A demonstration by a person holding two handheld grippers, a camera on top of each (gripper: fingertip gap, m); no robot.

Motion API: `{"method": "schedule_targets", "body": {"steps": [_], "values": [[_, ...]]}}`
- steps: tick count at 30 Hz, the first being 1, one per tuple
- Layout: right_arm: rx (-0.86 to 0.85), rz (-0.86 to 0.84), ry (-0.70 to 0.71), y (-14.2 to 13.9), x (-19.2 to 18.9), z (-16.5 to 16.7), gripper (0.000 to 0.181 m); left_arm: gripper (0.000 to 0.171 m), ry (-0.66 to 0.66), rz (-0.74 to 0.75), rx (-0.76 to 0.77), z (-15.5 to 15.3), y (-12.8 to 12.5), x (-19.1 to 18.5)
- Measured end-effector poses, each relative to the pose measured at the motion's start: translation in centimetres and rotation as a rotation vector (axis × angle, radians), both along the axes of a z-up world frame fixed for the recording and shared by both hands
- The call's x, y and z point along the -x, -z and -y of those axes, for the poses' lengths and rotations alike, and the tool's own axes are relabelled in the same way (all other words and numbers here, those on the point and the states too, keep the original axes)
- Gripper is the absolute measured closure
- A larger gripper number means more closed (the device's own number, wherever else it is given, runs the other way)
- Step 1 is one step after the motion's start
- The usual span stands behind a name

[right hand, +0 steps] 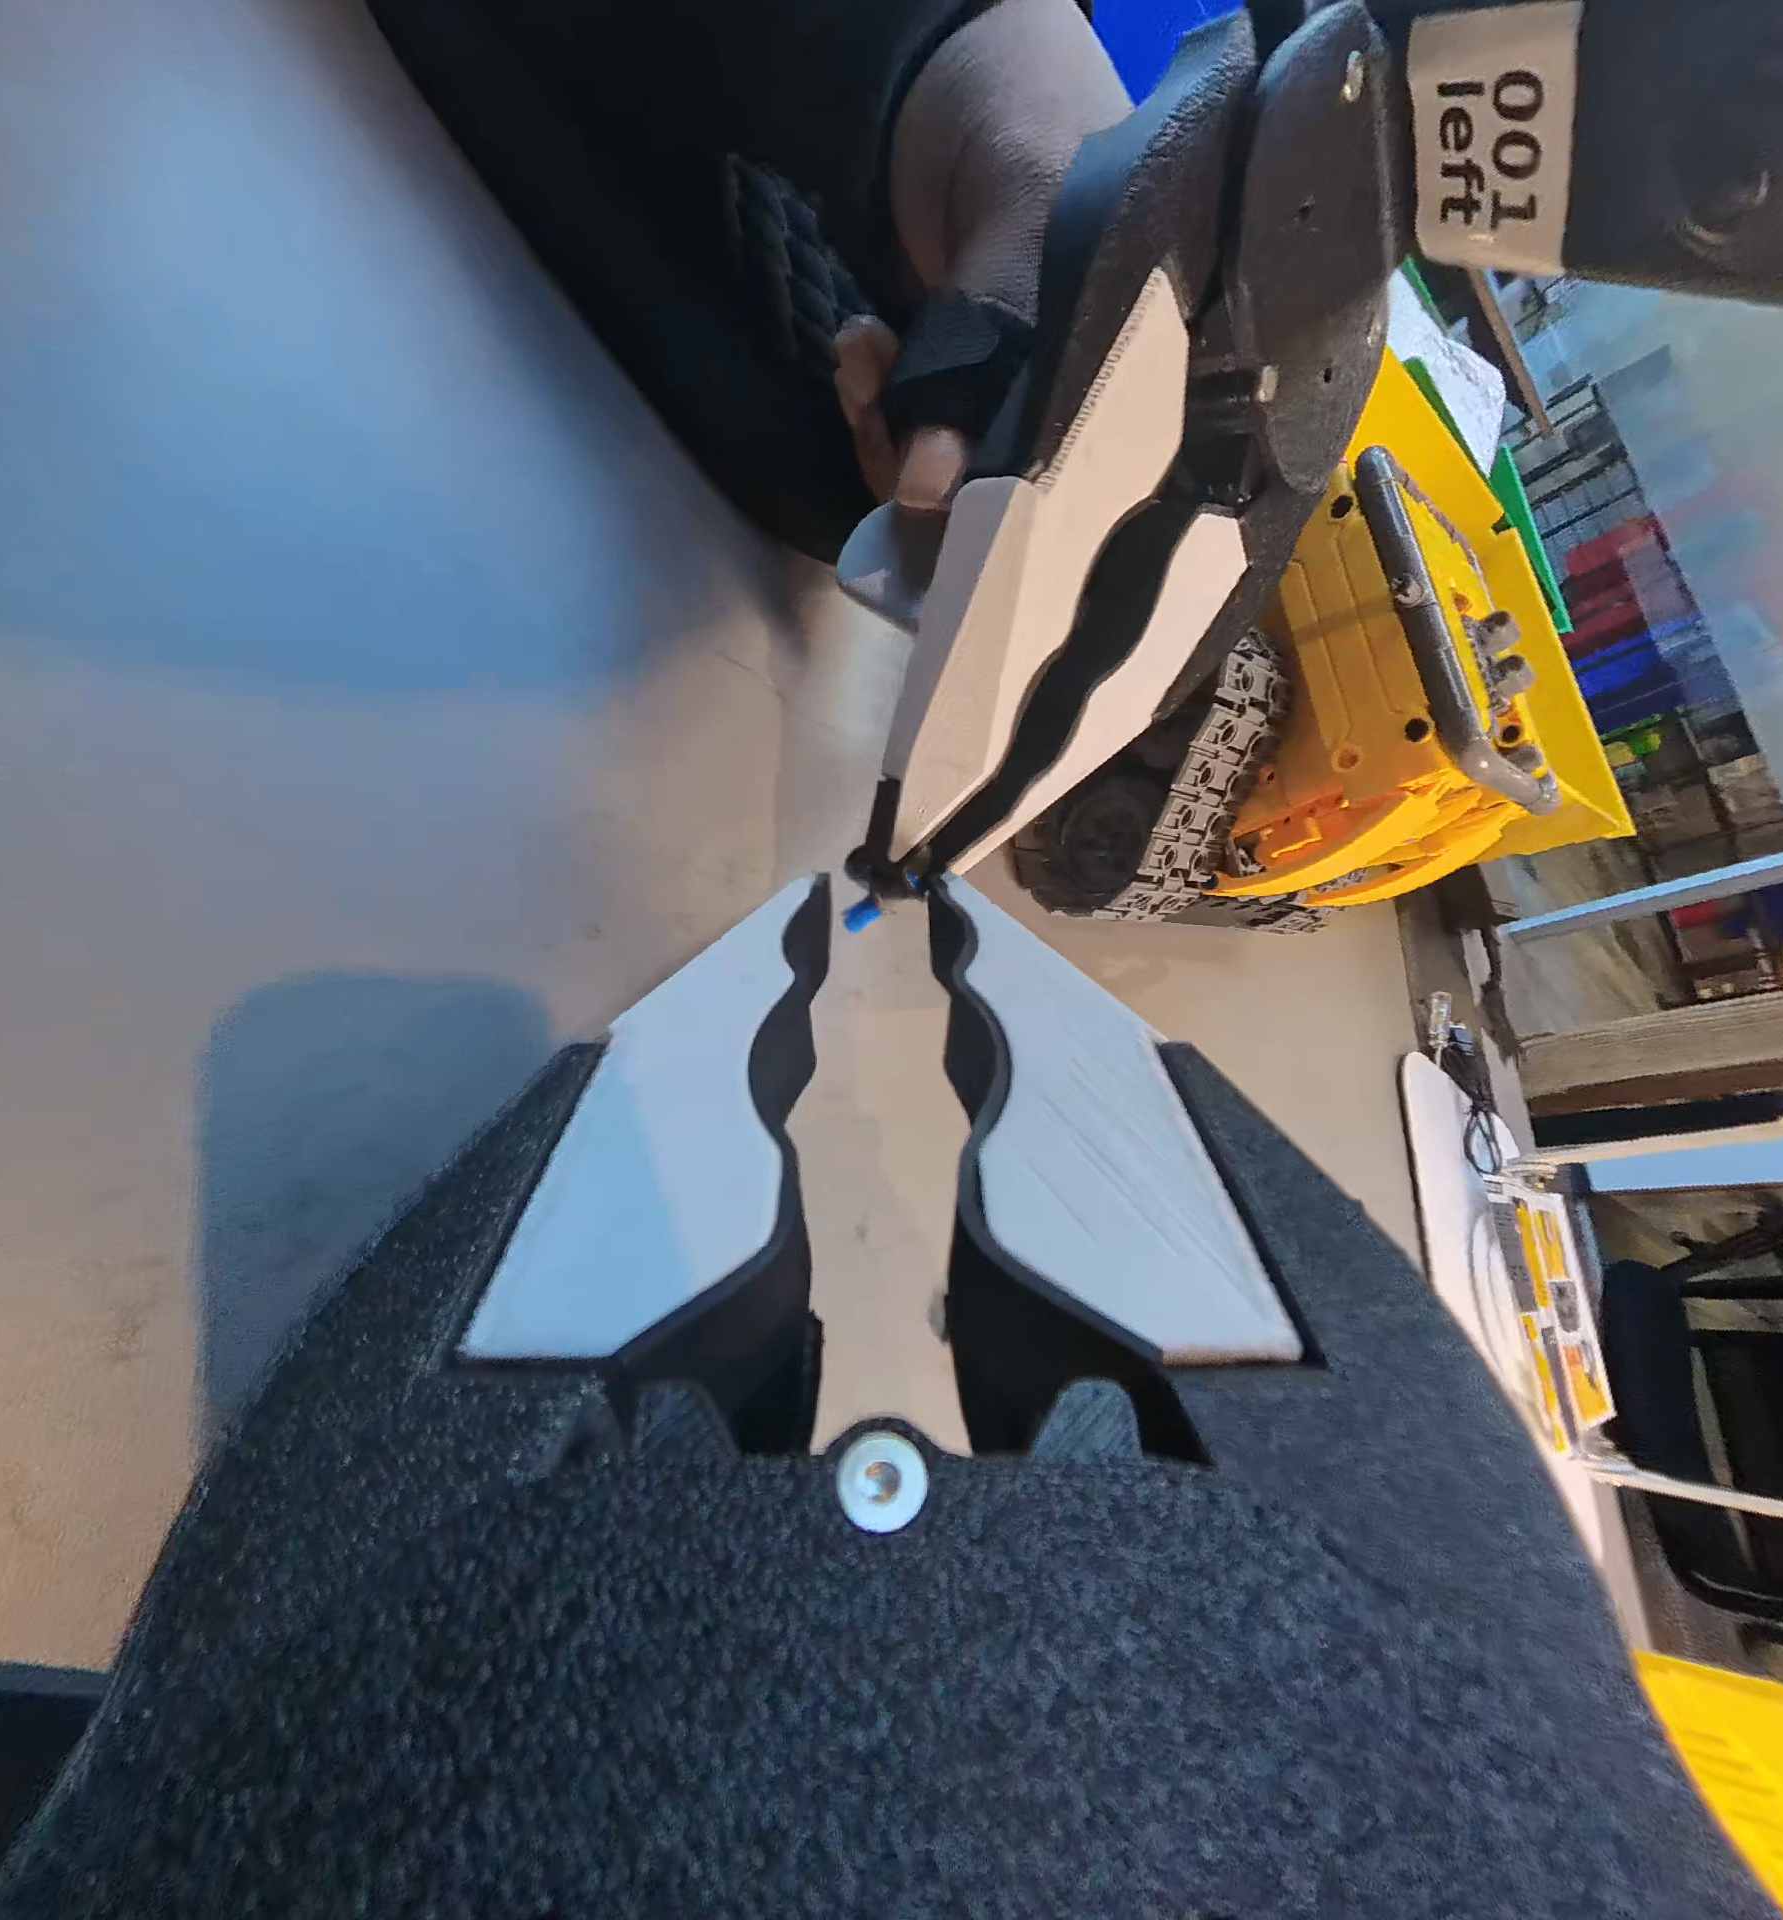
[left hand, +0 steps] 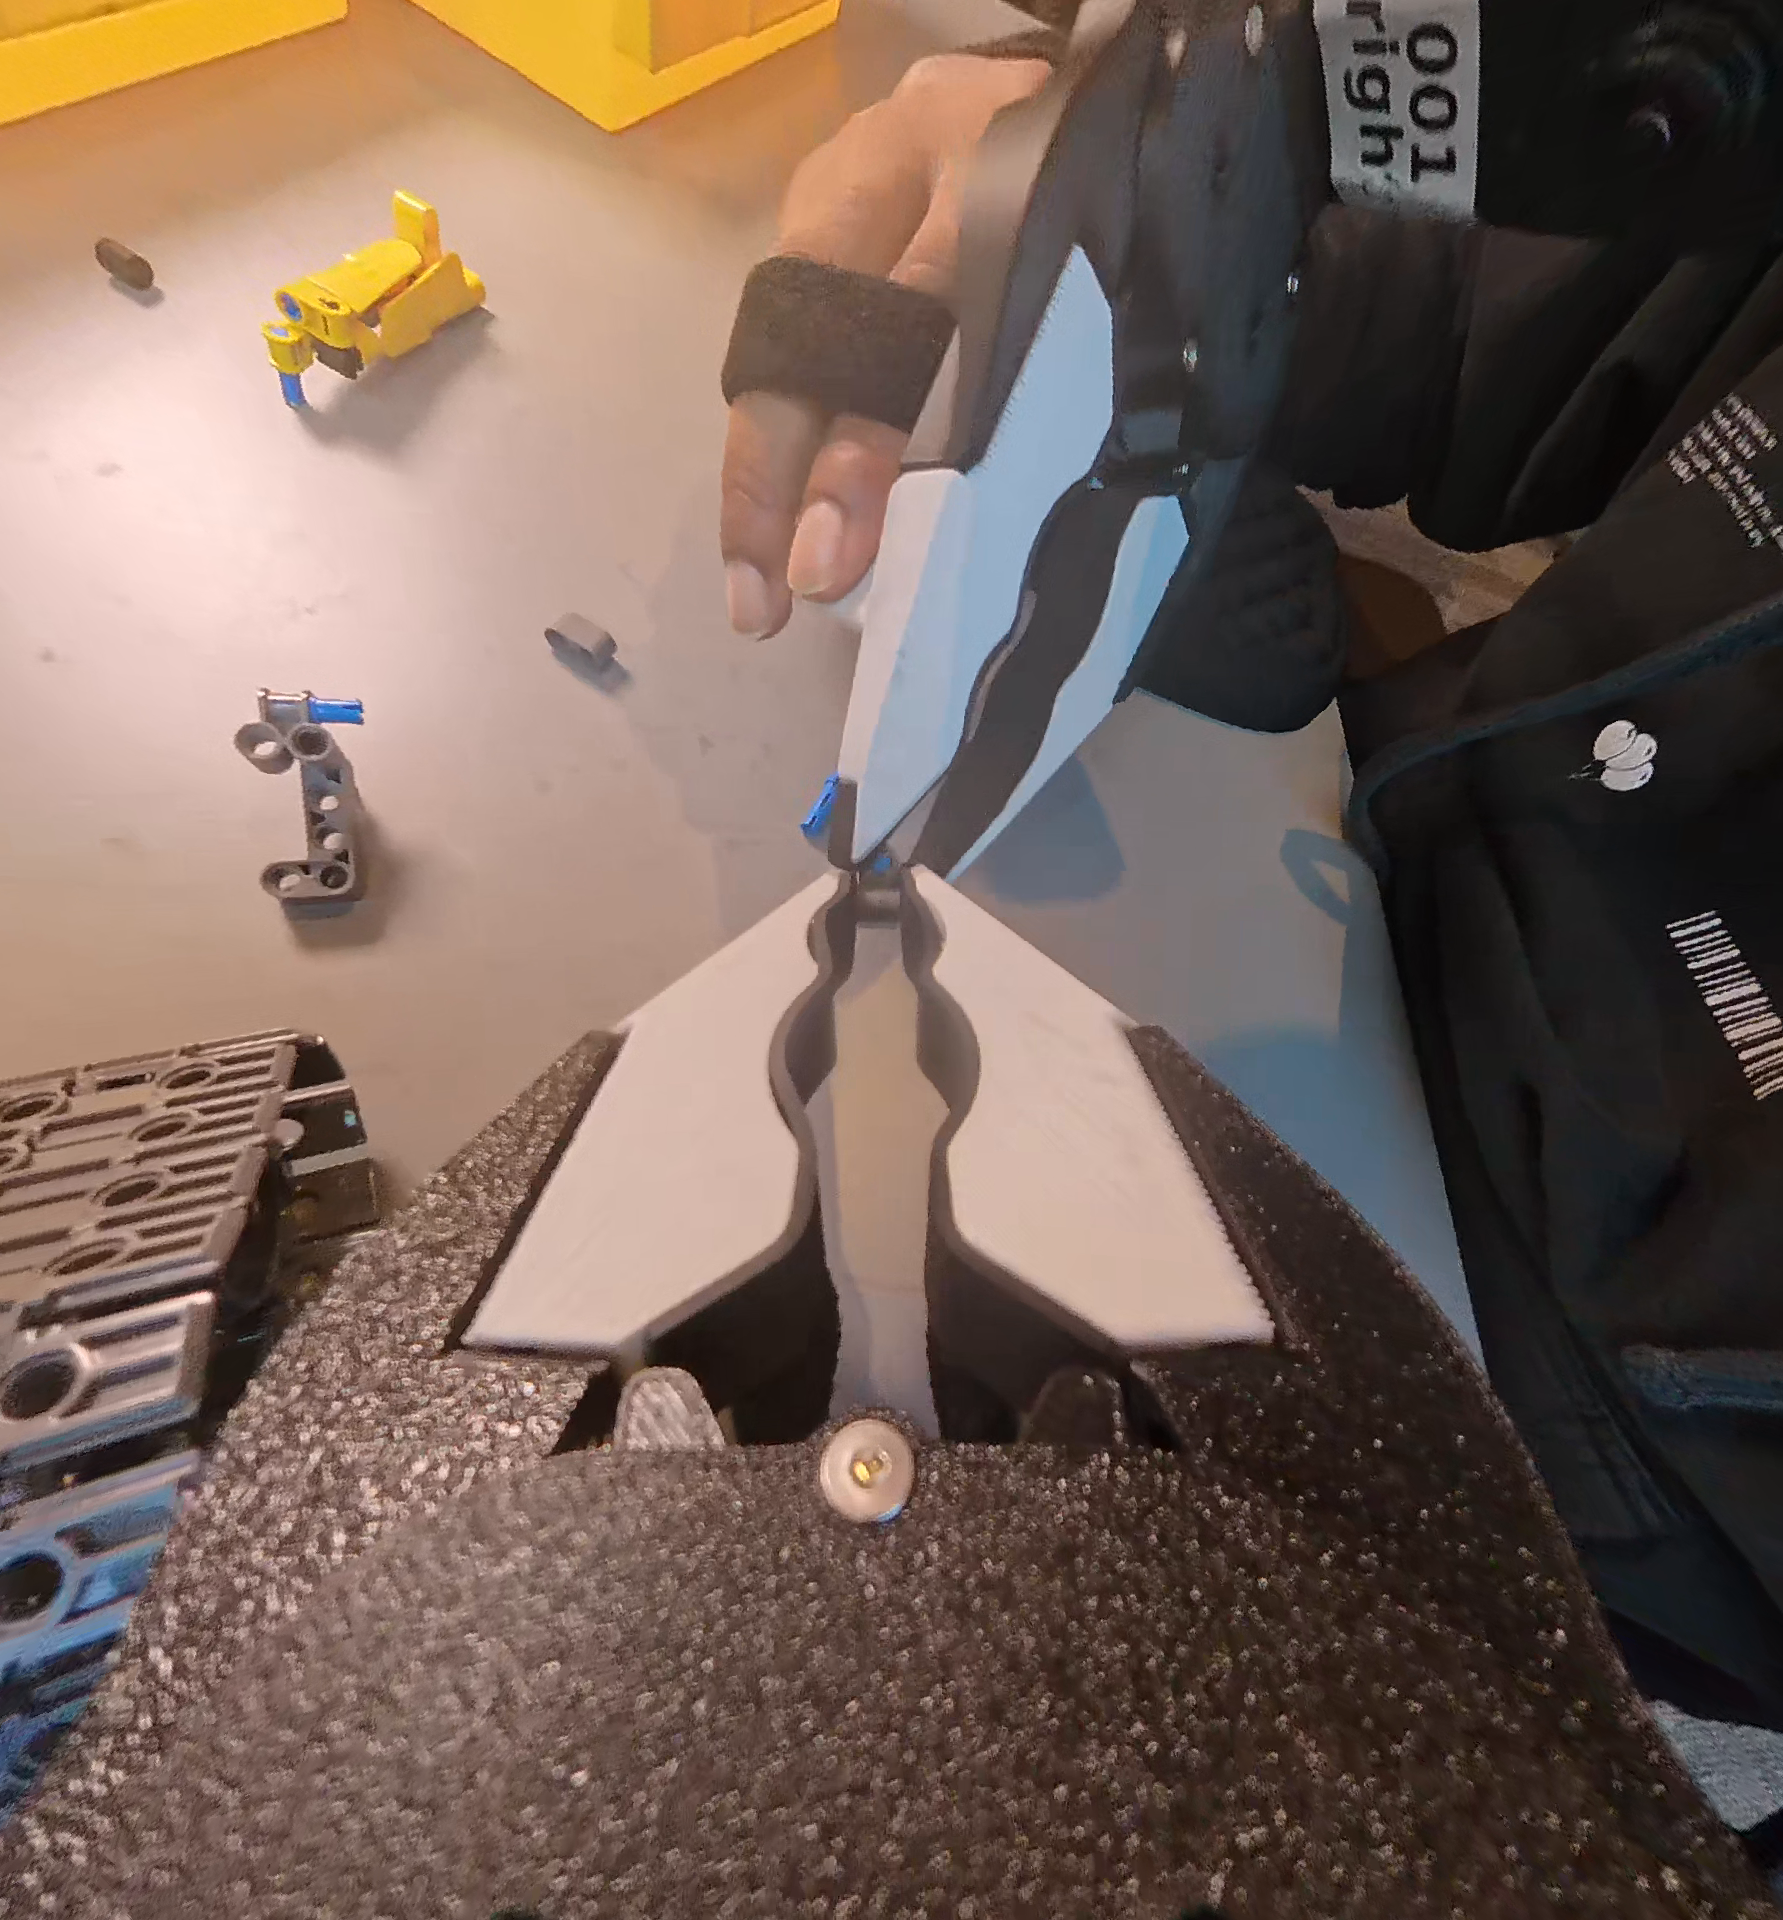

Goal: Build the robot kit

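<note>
A small black connector piece with blue pins (left hand: 833, 816) sits between the two grippers, a little above the grey table (left hand: 513, 831). My left gripper (left hand: 874, 883) is shut on its lower end. My right gripper (left hand: 871, 847) comes down from above, held by a hand (left hand: 814, 499), and its tips close on the upper end. In the right wrist view, the right gripper (right hand: 879, 885) has the piece and a blue pin (right hand: 861, 914) between its tips. The left gripper (right hand: 902, 857) meets it there from above.
Loose parts lie on the table: a yellow sub-assembly (left hand: 373, 301), a grey beam assembly with a blue pin (left hand: 305, 800), a grey link (left hand: 583, 639) and a black pin (left hand: 123, 260). A yellow tracked model (right hand: 1334, 727) stands close by, its track (left hand: 87, 1195) at left. Black fabric (left hand: 1593, 935) lies right. My left and right fingertips are right by each other. The grey link (left hand: 583, 639) lies around 10 centimeters away from my left fingertips.
</note>
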State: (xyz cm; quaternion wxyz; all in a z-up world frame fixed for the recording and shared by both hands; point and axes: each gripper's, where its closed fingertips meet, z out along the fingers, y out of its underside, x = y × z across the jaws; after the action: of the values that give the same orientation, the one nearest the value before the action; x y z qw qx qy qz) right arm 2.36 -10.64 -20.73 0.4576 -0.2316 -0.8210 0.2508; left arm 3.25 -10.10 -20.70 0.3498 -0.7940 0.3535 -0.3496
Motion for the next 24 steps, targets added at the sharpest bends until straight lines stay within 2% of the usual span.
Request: {"method": "schedule_targets", "body": {"steps": [7,15,20,24], "values": [[-0.062,-0.041,0.011,-0.3,0.2,-0.2,0.164,0.165,-0.012,0.099,0.082,0.1,-0.6,0.0],[0.040,0.001,0.022,-0.4,0.1,-0.1,0.165,0.164,-0.016,0.129,0.111,0.1,-0.7,0.0],[0.162,0.124,0.055,0.7,-0.2,-0.3,0.165,0.163,-0.053,0.071,0.088,-0.3,-0.1,0.2],[0.272,0.267,0.097,1.9,-0.6,-0.2,0.165,0.153,-0.100,0.053,0.048,-1.1,-0.4,0.8]]}}
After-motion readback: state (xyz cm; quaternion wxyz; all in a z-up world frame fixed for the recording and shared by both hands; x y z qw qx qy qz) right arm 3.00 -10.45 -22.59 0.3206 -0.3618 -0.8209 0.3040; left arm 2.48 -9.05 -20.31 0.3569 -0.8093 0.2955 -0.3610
